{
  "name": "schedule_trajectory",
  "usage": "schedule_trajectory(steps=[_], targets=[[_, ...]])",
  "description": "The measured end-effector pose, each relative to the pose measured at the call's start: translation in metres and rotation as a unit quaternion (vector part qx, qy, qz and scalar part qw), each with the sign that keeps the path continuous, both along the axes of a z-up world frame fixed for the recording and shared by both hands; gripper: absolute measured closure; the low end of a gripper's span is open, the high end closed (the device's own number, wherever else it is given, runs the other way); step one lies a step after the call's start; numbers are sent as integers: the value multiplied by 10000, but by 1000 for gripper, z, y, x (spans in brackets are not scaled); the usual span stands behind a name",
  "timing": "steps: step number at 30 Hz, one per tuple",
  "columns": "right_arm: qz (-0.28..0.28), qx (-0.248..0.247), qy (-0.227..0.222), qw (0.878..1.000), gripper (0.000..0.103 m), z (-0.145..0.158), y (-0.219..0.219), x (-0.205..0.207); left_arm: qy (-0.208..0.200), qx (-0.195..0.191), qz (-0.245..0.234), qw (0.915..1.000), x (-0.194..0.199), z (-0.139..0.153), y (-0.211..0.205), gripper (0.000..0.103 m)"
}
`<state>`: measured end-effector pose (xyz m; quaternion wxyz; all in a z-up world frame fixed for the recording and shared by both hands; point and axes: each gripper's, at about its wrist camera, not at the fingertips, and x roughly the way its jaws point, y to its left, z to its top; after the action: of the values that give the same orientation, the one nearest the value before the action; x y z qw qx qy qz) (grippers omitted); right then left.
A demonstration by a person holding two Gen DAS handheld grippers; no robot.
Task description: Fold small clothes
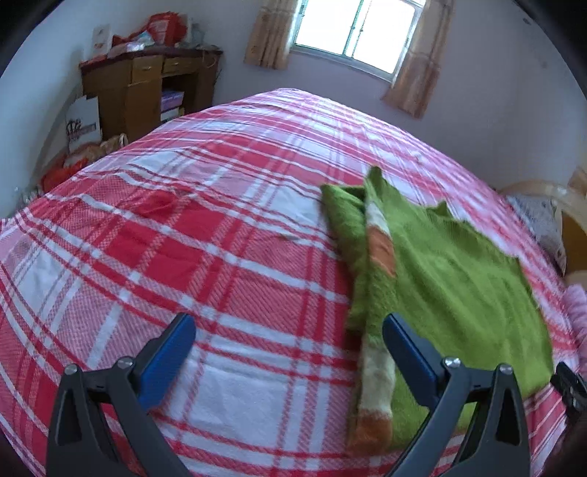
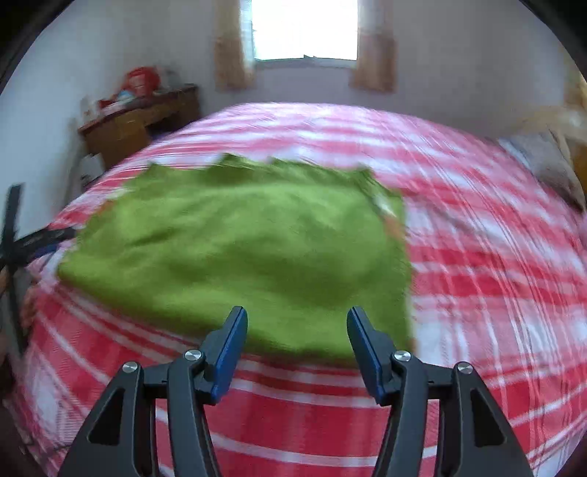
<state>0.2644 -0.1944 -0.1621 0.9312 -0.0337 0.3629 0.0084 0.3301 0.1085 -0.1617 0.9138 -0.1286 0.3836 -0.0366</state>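
A small green knit garment [image 1: 451, 279] with orange and cream bands lies partly folded on the red and white plaid bed [image 1: 183, 227]. My left gripper [image 1: 290, 326] is open and empty, just left of the garment's near left edge. In the right wrist view the garment [image 2: 238, 249] is a flat green rectangle. My right gripper [image 2: 297, 319] is open and empty over its near edge. The left gripper [image 2: 44, 238] shows at the garment's left side. The right wrist view is blurred by motion.
A wooden desk [image 1: 146, 88] with piled items stands at the far left by the wall. A curtained window [image 1: 352, 33] is behind the bed. A pillow [image 1: 539, 224] and wooden headboard lie at the right.
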Motion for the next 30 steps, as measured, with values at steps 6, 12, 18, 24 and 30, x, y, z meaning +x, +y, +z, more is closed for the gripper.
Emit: schedule_trajectory(steps=[6, 12, 18, 24, 30], targets=[[1248, -649, -80, 9900, 44, 5, 104, 9, -11, 423, 157, 9990, 29, 5, 5, 0], [1985, -1108, -164, 9737, 44, -9, 183, 13, 150, 656, -34, 9977, 40, -3, -6, 0], [2431, -1741, -252, 9539, 44, -31, 237, 19, 167, 662, -161, 9975, 41, -6, -7, 0], [2464, -2268, -339, 9416, 44, -50, 261, 34, 182, 687, -169, 9973, 39, -6, -6, 0], [2392, -2451, -478, 9383, 45, -52, 270, 48, 213, 722, -178, 9970, 42, -7, -9, 0]])
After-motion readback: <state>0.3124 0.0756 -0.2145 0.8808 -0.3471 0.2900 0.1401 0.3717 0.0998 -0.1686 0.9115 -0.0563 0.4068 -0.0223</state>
